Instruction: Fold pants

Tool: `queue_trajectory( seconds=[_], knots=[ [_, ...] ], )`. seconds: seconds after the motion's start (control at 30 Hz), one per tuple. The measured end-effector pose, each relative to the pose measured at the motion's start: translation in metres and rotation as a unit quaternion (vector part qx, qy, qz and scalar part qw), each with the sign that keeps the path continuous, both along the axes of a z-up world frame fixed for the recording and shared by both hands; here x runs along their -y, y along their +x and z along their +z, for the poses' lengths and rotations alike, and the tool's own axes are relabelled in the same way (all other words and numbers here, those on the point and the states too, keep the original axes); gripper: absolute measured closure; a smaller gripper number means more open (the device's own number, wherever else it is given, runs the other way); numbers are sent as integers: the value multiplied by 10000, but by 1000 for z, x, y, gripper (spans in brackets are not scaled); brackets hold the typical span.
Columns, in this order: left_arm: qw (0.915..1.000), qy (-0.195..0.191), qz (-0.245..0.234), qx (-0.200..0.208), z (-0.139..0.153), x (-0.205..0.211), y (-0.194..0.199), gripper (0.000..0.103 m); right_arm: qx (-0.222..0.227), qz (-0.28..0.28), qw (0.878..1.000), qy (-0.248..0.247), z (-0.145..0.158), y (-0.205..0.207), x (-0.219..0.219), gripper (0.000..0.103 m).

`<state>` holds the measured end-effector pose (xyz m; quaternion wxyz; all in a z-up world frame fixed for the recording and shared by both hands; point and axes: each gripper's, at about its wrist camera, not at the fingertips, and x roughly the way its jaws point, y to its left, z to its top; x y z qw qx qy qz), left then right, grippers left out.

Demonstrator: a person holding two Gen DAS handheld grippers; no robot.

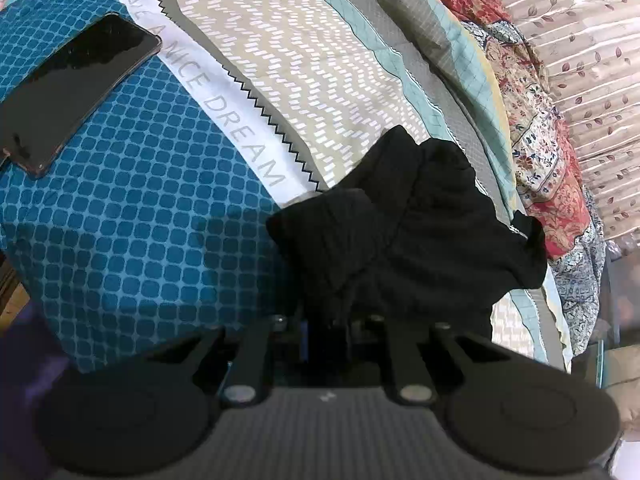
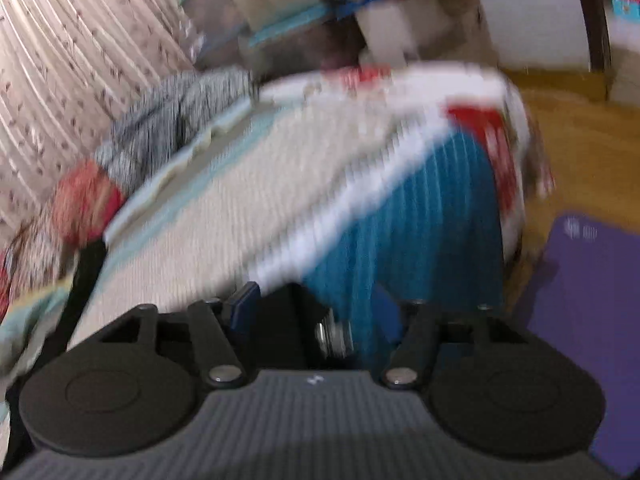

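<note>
The black pants (image 1: 404, 224) lie bunched on the bedspread (image 1: 132, 216) in the left wrist view, right in front of my left gripper (image 1: 340, 312). Its jaws are close together under the cloth, which drapes over the fingertips; it appears shut on the pants. The right wrist view is motion-blurred. My right gripper (image 2: 316, 320) hovers over the bedspread (image 2: 404, 240); its blue fingers (image 2: 244, 304) stand apart with nothing clear between them. A thin black strip (image 2: 86, 280) at the left edge may be part of the pants.
A black phone (image 1: 76, 88) lies on the blue checked part of the bedspread at left. Floral quilts (image 1: 540, 152) are piled along the curtain (image 1: 580, 60) at the far side. A purple mat (image 2: 580, 320) lies on the wooden floor (image 2: 568, 152) beside the bed.
</note>
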<state>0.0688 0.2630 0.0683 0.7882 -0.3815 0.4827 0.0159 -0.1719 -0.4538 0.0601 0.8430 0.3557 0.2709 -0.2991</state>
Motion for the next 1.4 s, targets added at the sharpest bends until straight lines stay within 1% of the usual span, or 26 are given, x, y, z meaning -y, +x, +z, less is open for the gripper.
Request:
queue_trajectory(
  seconds=[0.07,0.13,0.17,0.2,0.23,0.27,0.3,0.43,0.5,0.6,0.7,0.77,0.8,0.87,0.93,1.03,1.07,1.1,1.13,1.17,1.23,1.27,1.3,1.33,1.37,1.4],
  knots=[
    [10000,17,5,-8,1,3,-1,90,67,-265,9982,528,-26,-6,-6,33],
    [10000,13,7,-6,3,4,-2,90,336,-571,9902,1228,-51,-5,-4,33],
    [10000,2,9,9,4,5,-3,90,422,-638,9855,1517,-59,-3,-2,43],
    [10000,-10,-6,47,7,6,-4,90,493,-604,9817,1737,-63,1,-1,78],
    [10000,-3,-32,93,10,6,-5,90,541,-519,9810,1788,-60,7,0,82],
    [9999,17,-59,159,15,6,-5,91,488,-534,9851,1563,-48,11,-2,87],
    [9997,31,-85,242,22,6,-5,92,472,-480,9889,1327,-33,16,-1,89],
    [9982,14,-150,573,48,5,13,93,812,-171,9947,612,47,50,20,90],
    [9971,-4,-198,728,64,9,29,93,950,-30,9950,305,87,86,36,90],
    [9936,-169,-350,1062,93,23,55,93,1101,15,9938,-131,143,152,60,91],
    [9870,-343,-338,1536,125,29,61,93,1501,-109,9884,-184,179,186,78,91],
    [9831,-354,-335,1763,136,27,53,93,1645,-161,9858,-293,192,190,85,91],
    [9837,-316,-328,1742,135,25,48,93,1656,-169,9855,-319,191,186,89,91],
    [9874,-335,-305,1514,120,18,37,93,1592,-235,9867,-239,171,161,99,91],
    [9915,-388,-242,1215,95,11,24,93,1311,-374,9907,-34,136,140,101,91],
    [9967,-430,-231,648,41,8,-2,93,797,-698,9938,351,78,109,101,90],
    [9983,-312,-313,371,18,14,-13,91,474,-789,9950,385,56,103,101,90],
    [9989,-167,-438,57,-1,20,-18,88,-7,-863,9956,370,35,99,101,89],
    [9980,-61,-561,-292,-20,27,-26,85,-483,-969,9931,446,15,96,103,85],
    [9970,-46,-597,-489,-36,32,-36,83,-729,-1175,9880,682,-3,87,105,78],
    [9979,-134,-560,-291,-34,29,-51,82,-16,-1665,9788,1191,-14,58,104,75],
    [9975,-153,-619,-317,-26,26,-53,80,188,-1900,9716,1398,-12,48,106,67],
    [9975,-127,-645,-241,-16,20,-58,77,237,-2044,9685,1399,-6,44,107,66],
    [9976,-45,-683,-63,-2,14,-62,77,229,-2112,9691,1252,2,45,107,66],
    [9973,135,-714,117,14,7,-66,76,154,-2220,9712,848,16,48,104,66],
    [9965,321,-724,282,28,0,-70,74,-26,-2240,9738,403,31,53,100,65]
  ],
)
